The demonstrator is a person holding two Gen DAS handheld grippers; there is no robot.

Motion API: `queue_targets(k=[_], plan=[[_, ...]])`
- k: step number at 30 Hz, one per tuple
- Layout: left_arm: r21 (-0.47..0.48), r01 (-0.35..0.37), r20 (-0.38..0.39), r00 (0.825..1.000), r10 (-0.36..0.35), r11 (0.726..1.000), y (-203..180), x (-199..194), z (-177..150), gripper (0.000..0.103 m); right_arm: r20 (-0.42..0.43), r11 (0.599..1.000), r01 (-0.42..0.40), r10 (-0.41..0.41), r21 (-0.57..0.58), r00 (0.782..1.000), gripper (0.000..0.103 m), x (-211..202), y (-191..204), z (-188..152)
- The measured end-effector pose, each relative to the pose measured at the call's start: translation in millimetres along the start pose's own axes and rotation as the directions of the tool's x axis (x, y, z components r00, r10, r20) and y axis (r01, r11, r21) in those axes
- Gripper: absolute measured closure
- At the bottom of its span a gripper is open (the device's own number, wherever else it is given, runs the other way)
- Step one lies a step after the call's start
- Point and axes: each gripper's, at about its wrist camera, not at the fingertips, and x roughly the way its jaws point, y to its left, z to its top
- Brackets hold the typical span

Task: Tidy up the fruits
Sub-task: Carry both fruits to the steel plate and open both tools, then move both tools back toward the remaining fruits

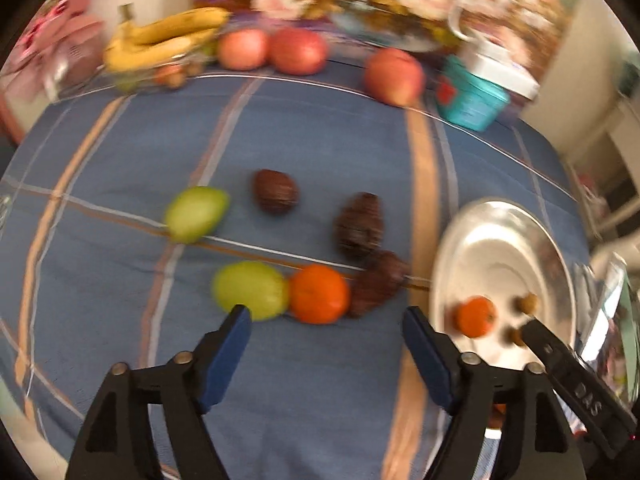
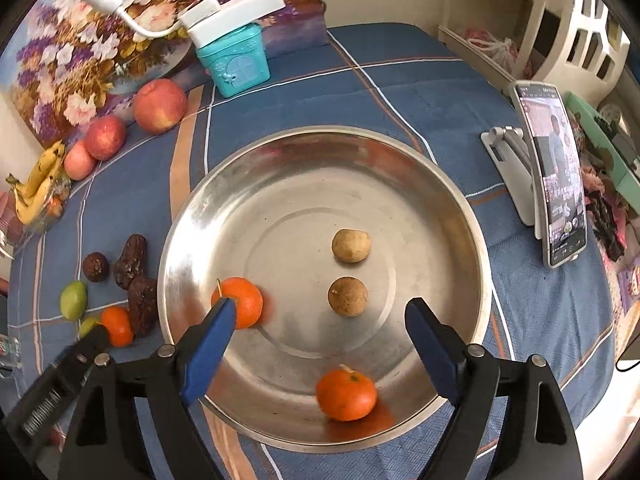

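My left gripper (image 1: 327,322) hangs with its blue pads wide apart and nothing between them, above the blue checked cloth (image 1: 304,392) that covers the desk. Just ahead of it lies a row of loose fruit: a green fruit (image 1: 251,294) touching a tangerine (image 1: 318,299), which in turn touches a dark wrinkled date (image 1: 378,282). Farther out sit a second green fruit (image 1: 197,214), a dark round walnut-like piece (image 1: 276,191) and another date (image 1: 359,224), each apart from the others. At the far edge are bananas (image 1: 168,36) and three red apples (image 1: 394,76).

My right gripper (image 2: 320,316) is also spread open and empty, poised over the steel plate (image 2: 448,184). In the plate lie two tangerines, one by my left pad (image 2: 242,302) and one near the front rim (image 2: 346,396), plus two small brown round fruits (image 2: 351,245) near the middle, one behind the other, not touching. A teal box (image 2: 236,62) stands beyond the plate, and a phone (image 2: 554,172) leans on a stand to the right.
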Motion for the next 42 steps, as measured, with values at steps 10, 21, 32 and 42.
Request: queue_targets(k=[10, 21, 32, 42], plan=[[-0.068, -0.170, 0.067, 0.982, 0.175, 0.983, 33.9, -6.6, 6.2, 0.000, 0.012, 0.995, 0.043, -0.042, -0.091, 0.999, 0.008, 1.9, 24.7, -1.9], [-0.069, -0.200, 0.092, 0.974, 0.206, 0.977, 46.0, -12.6, 9.5, 0.000, 0.053, 0.982, -0.031, 0.042, -0.188, 0.998, 0.008, 0.0, 55.8, -6.9], [-0.098, -0.170, 0.083, 0.980, 0.179, 0.981, 75.4, -12.8, 27.0, 0.000, 0.017, 0.939, -0.210, 0.223, -0.274, 0.975, 0.008, -2.6, 97.1, -14.7], [-0.177, 0.003, 0.006, 1.000, -0.002, 0.984, 96.9, 2.4, 34.6, 0.001, -0.026, 0.917, -0.295, 0.299, -0.269, 0.954, 0.009, 3.6, 127.7, -16.7]])
